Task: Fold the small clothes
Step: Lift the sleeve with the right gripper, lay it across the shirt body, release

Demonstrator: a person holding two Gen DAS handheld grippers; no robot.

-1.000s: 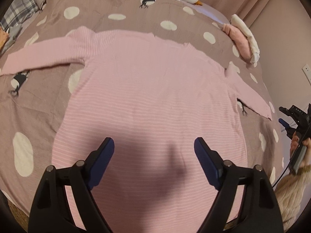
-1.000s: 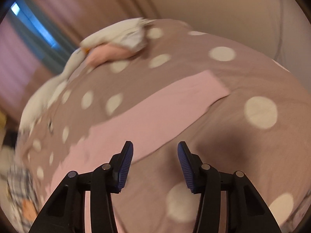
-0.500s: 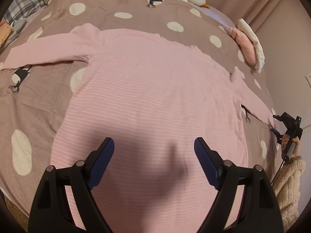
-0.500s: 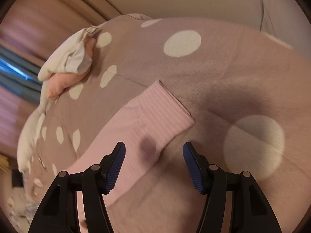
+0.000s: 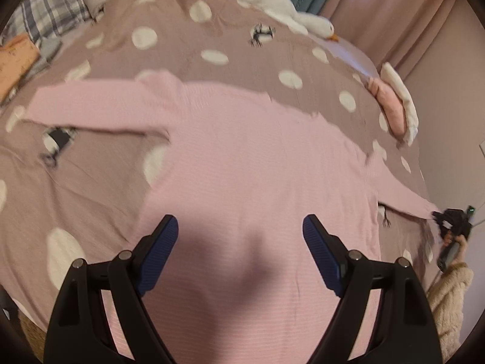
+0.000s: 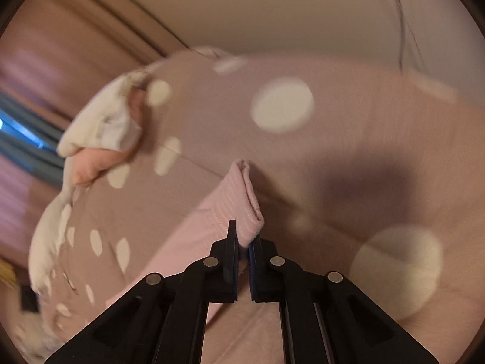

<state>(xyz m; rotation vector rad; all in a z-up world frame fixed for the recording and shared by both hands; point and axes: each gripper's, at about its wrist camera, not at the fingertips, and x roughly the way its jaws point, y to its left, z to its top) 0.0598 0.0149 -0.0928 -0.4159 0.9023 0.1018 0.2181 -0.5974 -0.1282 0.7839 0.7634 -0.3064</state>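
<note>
Left wrist view: left tongs (image 5: 240, 254) hanging spread over the hem end of the pink sweater (image 5: 257, 163) lying flat on the bed (image 5: 75, 163), sleeves running out left and right. Right wrist view: right tongs (image 6: 242, 254) pinching the right sleeve cuff (image 6: 247, 200), sleeve trailing back leftward toward the body; no containers showing.

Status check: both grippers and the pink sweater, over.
Right gripper shut on sleeve cuff. Left gripper open, above pink sweater lying flat on bedspread. Nothing on the sweater.
</note>
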